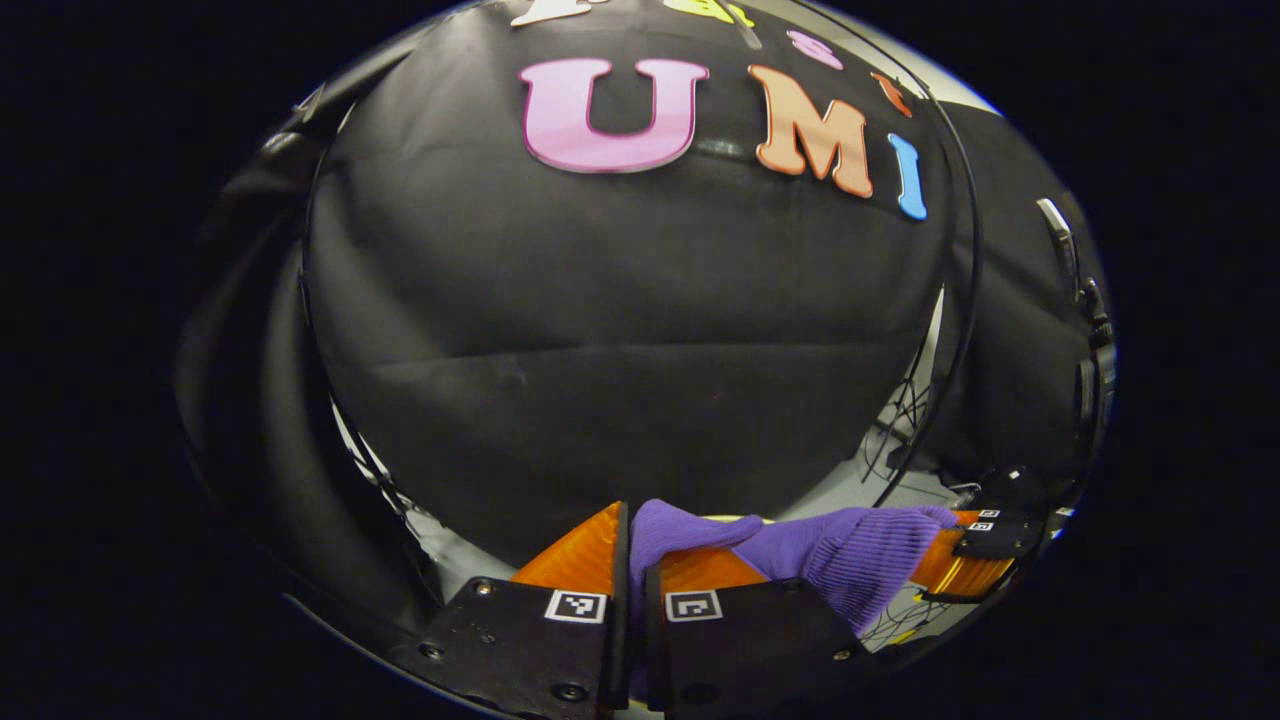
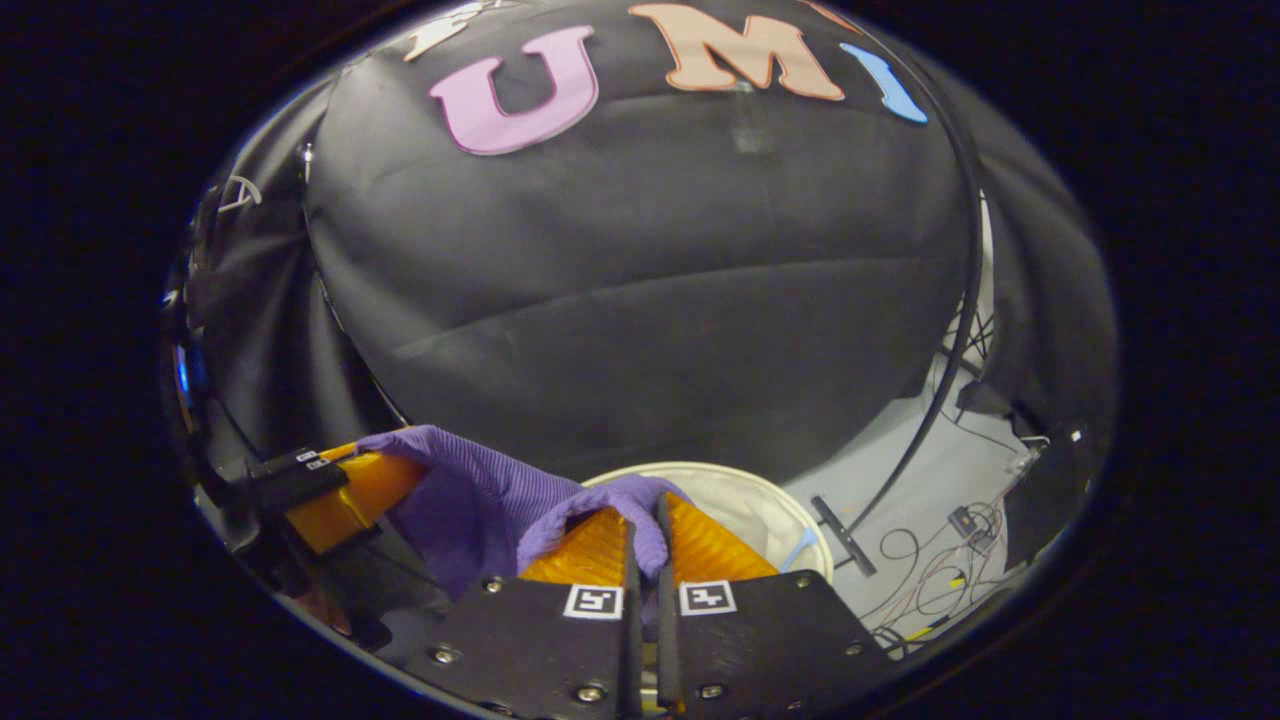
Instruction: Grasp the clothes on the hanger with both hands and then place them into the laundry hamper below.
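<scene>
The purple ribbed knit garment (image 1: 850, 560) hangs stretched between the 2 hand-held grippers, above the round white fabric laundry hamper (image 2: 745, 505). In left gripper view, the left hand-held gripper (image 1: 635, 545) has its jaws nearly together w/ one end of the knit pinched between them; a rounded fold of cloth bulges up just over the fingertips, and the rest runs off to the right as a taut band to the right hand-held gripper (image 1: 965, 550), seen farther off, where the far end of the cloth meets its fingers. In right gripper view, the right hand-held gripper (image 2: 648, 540) is likewise closed narrow on the other end, a small hump of purple wrapped over the fingertips, and the cloth stretches left and slightly up to the left hand-held gripper (image 2: 350, 480), whose fingers it reaches. The garment shows fine vertical ribbing, soft folds, and sags a bit in the middle between the 2 grips. The hamper sits directly beyond the right gripper's fingers, its pale rim and inside partly covered by them, on the light floor (image 2: 900, 470); thin loose cables (image 2: 940, 570) lie right of the hamper.
</scene>
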The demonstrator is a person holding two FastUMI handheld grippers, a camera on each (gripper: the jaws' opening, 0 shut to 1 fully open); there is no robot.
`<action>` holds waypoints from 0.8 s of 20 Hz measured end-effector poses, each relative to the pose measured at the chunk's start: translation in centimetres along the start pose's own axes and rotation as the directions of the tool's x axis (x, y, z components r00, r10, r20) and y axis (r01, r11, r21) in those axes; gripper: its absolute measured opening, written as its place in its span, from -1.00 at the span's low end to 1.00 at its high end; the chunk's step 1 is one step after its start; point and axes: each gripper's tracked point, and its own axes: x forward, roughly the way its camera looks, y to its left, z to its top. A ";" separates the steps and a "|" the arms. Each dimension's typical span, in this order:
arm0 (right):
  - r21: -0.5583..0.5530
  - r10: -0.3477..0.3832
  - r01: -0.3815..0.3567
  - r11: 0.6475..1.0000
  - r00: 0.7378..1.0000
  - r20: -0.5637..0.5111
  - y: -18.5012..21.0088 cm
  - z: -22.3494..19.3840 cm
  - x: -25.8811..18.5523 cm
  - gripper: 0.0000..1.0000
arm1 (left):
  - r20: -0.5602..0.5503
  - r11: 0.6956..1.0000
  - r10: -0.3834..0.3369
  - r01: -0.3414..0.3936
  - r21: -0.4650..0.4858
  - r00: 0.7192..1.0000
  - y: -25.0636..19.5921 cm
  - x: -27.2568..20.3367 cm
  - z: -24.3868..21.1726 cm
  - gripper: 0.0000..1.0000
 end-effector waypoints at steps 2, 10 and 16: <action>0.023 0.004 -0.002 1.000 0.997 -0.073 -0.2 -2.3 1.6 -0.85 | -0.100 1.000 -0.015 0.016 0.011 0.995 -0.5 1.6 -4.1 -0.83; 0.009 -0.071 0.072 0.997 0.992 -0.103 -3.2 -3.2 1.7 0.22 | -0.266 0.998 -0.060 0.058 -0.015 0.962 -1.8 2.3 -9.5 0.97; 0.030 -0.065 0.066 0.997 0.998 -0.021 -2.5 0.6 -1.0 0.99 | -0.150 0.998 -0.049 0.041 -0.053 0.987 0.0 -0.5 -2.7 0.92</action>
